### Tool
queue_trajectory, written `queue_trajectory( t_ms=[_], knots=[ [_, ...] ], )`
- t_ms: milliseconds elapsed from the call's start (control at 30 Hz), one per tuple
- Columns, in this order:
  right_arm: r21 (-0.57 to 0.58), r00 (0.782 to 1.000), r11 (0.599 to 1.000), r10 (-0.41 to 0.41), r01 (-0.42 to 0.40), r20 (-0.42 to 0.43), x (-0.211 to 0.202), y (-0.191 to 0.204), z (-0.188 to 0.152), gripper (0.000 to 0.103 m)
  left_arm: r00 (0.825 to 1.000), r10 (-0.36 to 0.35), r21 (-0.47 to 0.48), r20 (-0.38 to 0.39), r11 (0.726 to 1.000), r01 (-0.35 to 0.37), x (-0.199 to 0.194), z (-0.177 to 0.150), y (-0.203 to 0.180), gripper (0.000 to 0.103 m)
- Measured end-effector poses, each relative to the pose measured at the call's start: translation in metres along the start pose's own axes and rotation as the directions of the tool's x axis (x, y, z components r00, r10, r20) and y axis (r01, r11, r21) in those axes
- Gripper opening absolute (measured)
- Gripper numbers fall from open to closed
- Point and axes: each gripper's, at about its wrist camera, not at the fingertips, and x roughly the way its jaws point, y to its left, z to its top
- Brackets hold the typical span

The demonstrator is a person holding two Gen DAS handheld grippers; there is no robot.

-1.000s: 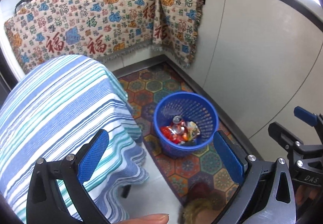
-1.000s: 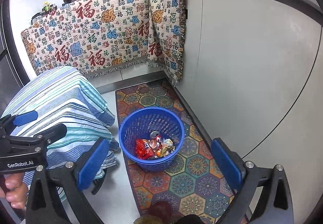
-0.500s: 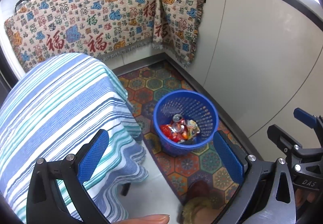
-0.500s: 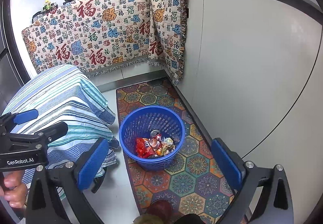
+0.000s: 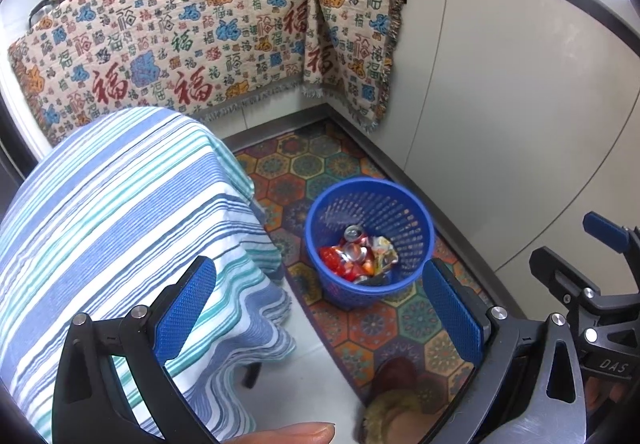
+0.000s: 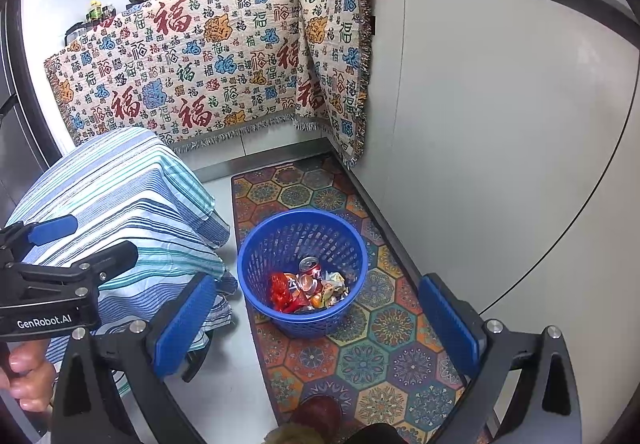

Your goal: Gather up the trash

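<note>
We hold both grippers, left (image 5: 318,308) and right (image 6: 316,318), fingers spread, above the blue basket (image 6: 256,276) of trash (image 6: 308,290)

The right claw (image 6: 316,316) gapes wide and empty above a blue basket (image 6: 256,286) on a patterned rug (image 6: 372,356). Crushed cans (image 6: 310,276) and wrappers (image 6: 280,292) lie inside.
</note>
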Motion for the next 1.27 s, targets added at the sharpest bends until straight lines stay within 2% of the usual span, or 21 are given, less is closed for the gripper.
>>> queue_trajectory(
  t_ms=[700,1033,1267],
  knots=[
    [0.007,1.0,1.0,-0.008,0.008,-0.012,-0.0015,0.0042,-0.0035,0.103,1.0,0.01,0.026,0.001,1.0,-0.01,0.0017,0.0006,-0.0019,0.103],
    [0.015,1.0,1.0,-0.013,0.013,-0.021,0.0011,0.0017,-0.0027,0.103,1.0,-0.022,0.036,-0.004,0.999,0.022,0.0032,0.0004,-0.0016,0.102],
    [0.025,1.0,1.0,-0.015,0.015,-0.021,0.0002,0.0013,-0.0034,0.103,0.998,-0.045,0.031,0.037,0.999,0.044,-0.0014,-0.002,-0.0029,0.102]
  ],
)
